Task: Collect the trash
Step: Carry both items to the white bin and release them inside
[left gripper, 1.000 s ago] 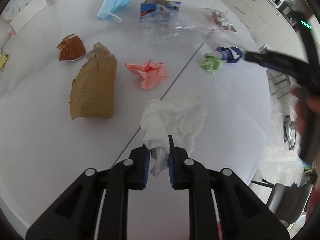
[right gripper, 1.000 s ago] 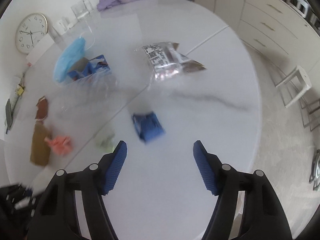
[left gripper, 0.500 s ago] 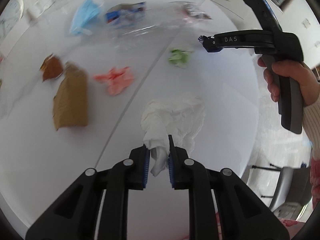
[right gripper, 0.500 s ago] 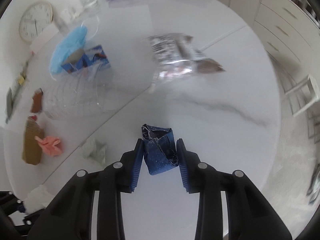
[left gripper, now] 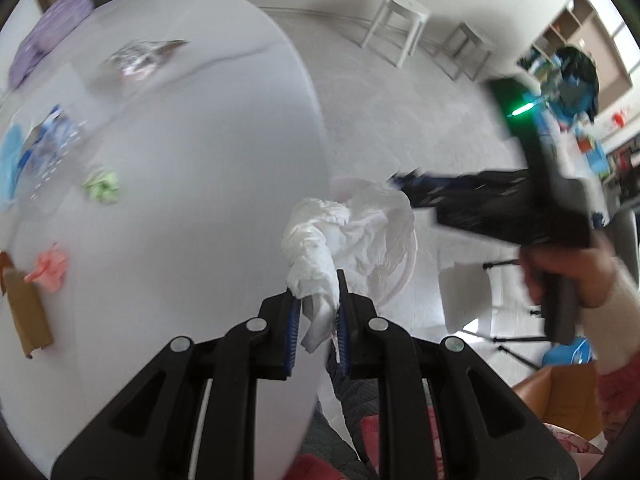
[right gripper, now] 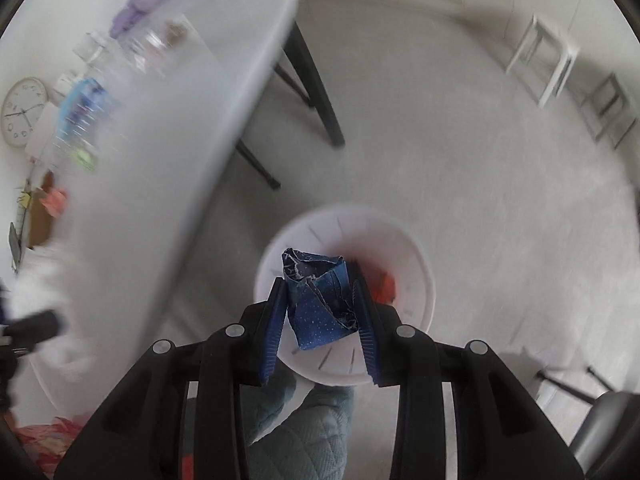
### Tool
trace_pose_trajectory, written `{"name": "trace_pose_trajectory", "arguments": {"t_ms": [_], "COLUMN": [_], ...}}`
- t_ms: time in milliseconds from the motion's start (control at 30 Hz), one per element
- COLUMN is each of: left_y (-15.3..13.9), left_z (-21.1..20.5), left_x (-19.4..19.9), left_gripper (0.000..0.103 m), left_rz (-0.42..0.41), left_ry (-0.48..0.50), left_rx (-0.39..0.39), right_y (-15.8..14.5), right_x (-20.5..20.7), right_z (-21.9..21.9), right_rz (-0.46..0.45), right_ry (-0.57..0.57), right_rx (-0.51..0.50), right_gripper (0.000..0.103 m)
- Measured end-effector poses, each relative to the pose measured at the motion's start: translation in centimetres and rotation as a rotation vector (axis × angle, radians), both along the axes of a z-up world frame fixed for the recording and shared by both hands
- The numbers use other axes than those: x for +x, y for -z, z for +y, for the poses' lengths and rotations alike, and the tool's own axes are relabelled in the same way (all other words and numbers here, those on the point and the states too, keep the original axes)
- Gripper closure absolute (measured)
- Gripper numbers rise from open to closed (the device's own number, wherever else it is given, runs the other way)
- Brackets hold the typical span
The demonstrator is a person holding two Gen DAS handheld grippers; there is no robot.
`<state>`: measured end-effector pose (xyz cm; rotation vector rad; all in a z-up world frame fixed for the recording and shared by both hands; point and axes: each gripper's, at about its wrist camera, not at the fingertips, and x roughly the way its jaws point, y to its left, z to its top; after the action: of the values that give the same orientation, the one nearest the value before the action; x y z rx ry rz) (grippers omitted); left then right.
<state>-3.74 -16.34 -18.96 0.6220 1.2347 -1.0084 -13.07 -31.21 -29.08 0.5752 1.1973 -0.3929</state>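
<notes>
My left gripper [left gripper: 317, 312] is shut on a crumpled white tissue [left gripper: 344, 232] and holds it at the table's right edge, over the white waste bin [left gripper: 409, 270] on the floor. My right gripper [right gripper: 320, 300] is shut on a crumpled blue wrapper [right gripper: 320, 300] directly above the bin [right gripper: 420, 280]; something red lies inside it. The right gripper [left gripper: 404, 184] shows blurred in the left wrist view, just beyond the tissue.
On the white round table [left gripper: 200, 160] lie a green paper ball [left gripper: 103, 187], pink paper [left gripper: 50, 268], brown cardboard [left gripper: 26, 322], a clear plastic bottle [left gripper: 52, 152], a foil wrapper [left gripper: 140, 58] and a purple case [left gripper: 44, 32]. White stools [left gripper: 396, 28] stand across the floor.
Both grippers have swung right, off the table and over the floor bin, each carrying its trash. The right gripper took hold of the blue wrapper a moment earlier.
</notes>
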Motion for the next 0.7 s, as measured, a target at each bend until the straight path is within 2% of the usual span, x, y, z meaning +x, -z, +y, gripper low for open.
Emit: {"name": "trace_pose_trajectory", "arguments": {"t_ms": [100,167,233,333,533,700], "left_y": [0.9,1.5,2.2,2.9,3.6,4.4], "left_z": [-1.6,-2.2,-3.1,-4.2,-6.7,-8.8], "left_x": [-1.5,-2.0,-2.3,-3.1,-4.8,-5.8], "left_gripper": [0.087,0.087,0.087,0.087,0.087,0.087], "left_rz": [-0.016,-0.018,-0.015,-0.005,-0.013,-0.011], "left_ry": [0.021,0.021,0.008,-0.006,0.022,0.064], "left_rx": [0.045,0.073,0.094,0.117,0.131,0.134], "right_y": [5.9,9.2,10.2,9.7,8.2,5.5], "right_x": [-0.3,0.2,0.4,-0.3,-2.6,-7.1], "right_z": [-0.6,-0.6,-0.6,-1.1,-3.1,-5.6], "right_rz": [0.014,0.063,0.071,0.047,0.059,0.083], "right_ry": [-0.004,-0.023,-0.043,-0.053,-0.025,0.069], "right_rx": [0.078,0.098,0.117,0.098,0.059,-0.007], "right_gripper": [0.065,0.063,0.046,0.028,0.019,0.016]}}
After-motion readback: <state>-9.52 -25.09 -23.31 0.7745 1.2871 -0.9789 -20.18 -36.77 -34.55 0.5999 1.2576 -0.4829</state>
